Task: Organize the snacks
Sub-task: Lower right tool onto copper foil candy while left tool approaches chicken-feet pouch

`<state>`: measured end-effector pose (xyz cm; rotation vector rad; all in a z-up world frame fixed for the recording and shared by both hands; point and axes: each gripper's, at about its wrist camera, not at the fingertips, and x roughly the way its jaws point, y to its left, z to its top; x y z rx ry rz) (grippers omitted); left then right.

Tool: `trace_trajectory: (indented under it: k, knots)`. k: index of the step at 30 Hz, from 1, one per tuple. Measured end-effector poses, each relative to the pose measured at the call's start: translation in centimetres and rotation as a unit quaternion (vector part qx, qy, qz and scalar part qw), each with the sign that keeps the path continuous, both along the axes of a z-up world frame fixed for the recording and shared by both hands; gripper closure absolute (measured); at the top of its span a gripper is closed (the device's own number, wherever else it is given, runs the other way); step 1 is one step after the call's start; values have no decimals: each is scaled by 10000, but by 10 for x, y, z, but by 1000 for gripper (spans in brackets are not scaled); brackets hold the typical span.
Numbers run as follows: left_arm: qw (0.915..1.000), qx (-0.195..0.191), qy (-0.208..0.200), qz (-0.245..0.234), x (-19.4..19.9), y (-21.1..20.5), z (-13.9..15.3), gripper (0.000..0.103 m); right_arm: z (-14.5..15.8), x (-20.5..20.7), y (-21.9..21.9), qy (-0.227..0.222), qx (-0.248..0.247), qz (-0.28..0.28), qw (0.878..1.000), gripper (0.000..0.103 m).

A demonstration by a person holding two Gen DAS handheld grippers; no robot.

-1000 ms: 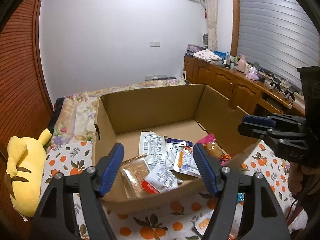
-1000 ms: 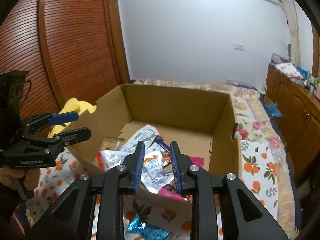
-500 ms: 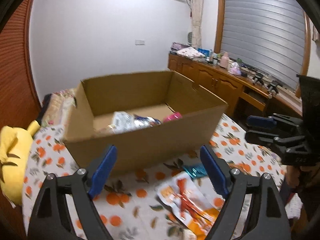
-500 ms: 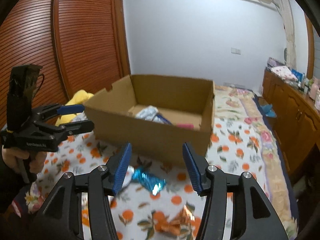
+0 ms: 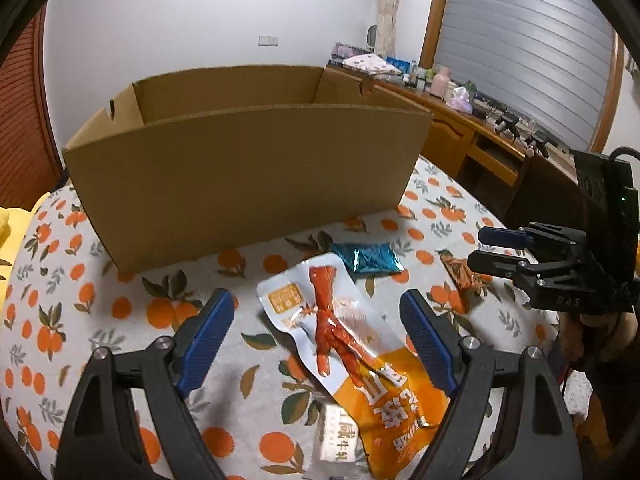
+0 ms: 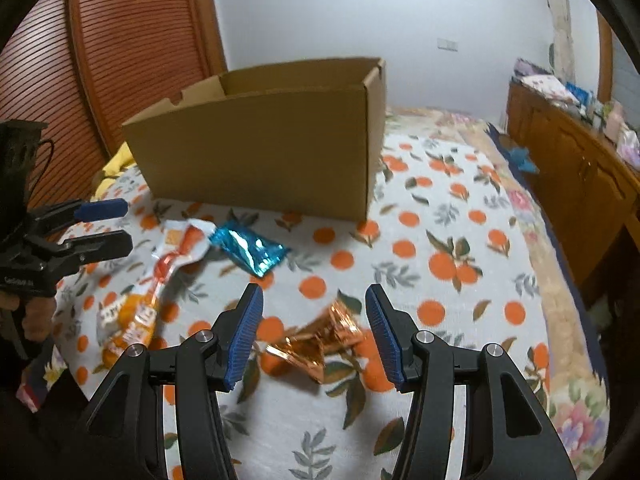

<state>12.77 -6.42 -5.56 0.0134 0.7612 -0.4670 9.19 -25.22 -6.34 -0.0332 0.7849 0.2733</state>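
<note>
A brown cardboard box (image 5: 248,168) (image 6: 272,148) stands on an orange-print cloth. In front of it lie a long white and orange snack pouch (image 5: 352,344) (image 6: 160,276), a blue foil packet (image 5: 368,258) (image 6: 248,246) and a crumpled copper foil wrapper (image 6: 320,338) (image 5: 460,274). My left gripper (image 5: 316,336) hangs open above the pouch, which lies between its blue pads without touching them. My right gripper (image 6: 314,330) is open over the copper wrapper, apart from it. A small white packet (image 5: 336,436) lies partly under the pouch.
A yellow plush toy (image 6: 116,164) lies left of the box. Wooden cabinets (image 5: 472,136) with clutter on top line the right wall; slatted wooden doors (image 6: 132,44) stand at the left. A person's hand (image 6: 34,312) holds the left gripper's handle.
Both grippers have pulled back from over the box and come down toward the cloth in front of it. Both sets of jaws have spread wider. The box's contents have dropped out of sight behind its wall.
</note>
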Motion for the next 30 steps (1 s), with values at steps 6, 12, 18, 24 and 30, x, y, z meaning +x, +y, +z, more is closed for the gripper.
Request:
trace_trajectory:
  k: [6,12,18,24,30]
  knots:
    - [9997,14,256,-46,1,-4,-12,17,-15,3,-3,313,62,-150,9994,49]
    - [9991,156,400,-71,0,-8,-20,17,-25,5,-2,469,136,-313,9983,51]
    - [9983,201,537,-104,1,-14,-26,17,-29,0,4,380,-234,-333,9984,54]
    - [9977,290,595,-140,0,-20,-27,17,-32,-6,5,145,-438,-441,9980,65]
    - [9965,389,731,-148,3,-28,-32,17,-33,-5,6,120,-516,-397,9978,64]
